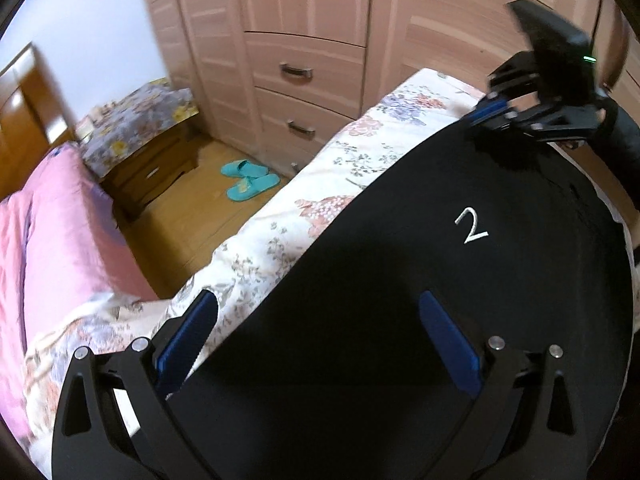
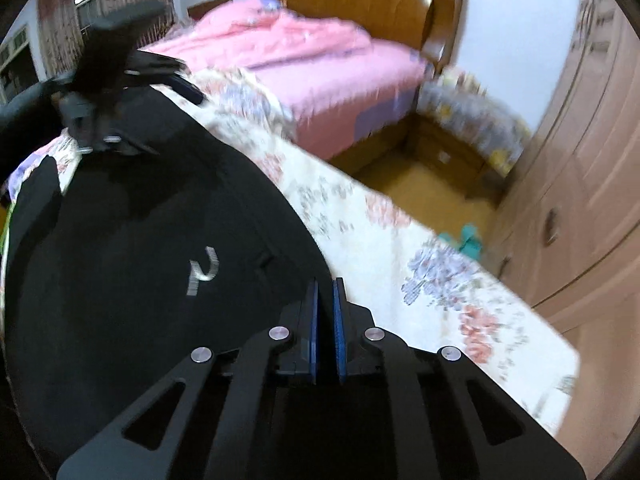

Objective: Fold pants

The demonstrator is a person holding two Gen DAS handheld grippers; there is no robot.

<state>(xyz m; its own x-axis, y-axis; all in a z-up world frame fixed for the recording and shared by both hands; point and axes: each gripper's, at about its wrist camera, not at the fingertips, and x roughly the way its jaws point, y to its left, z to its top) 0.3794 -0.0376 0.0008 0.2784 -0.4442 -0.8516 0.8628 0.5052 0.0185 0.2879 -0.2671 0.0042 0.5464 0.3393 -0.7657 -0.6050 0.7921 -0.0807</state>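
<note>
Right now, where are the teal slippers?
In the left wrist view the slippers lie on the wooden floor, left of the floral sheet, between the nightstand and the wardrobe drawers.

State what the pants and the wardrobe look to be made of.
Pants: black, matte, smooth fabric, probably a knit or synthetic; it drapes flat with soft creases and bears a white mark.
Wardrobe: pale pinkish wood or laminate, satin sheen, panelled fronts with metal handles.

A bench [image 1: 280, 232] draped in a floral sheet [image 2: 440, 280] carries black pants [image 1: 420, 280] with a white "2" [image 1: 471, 226], spread flat along its near side.
</note>
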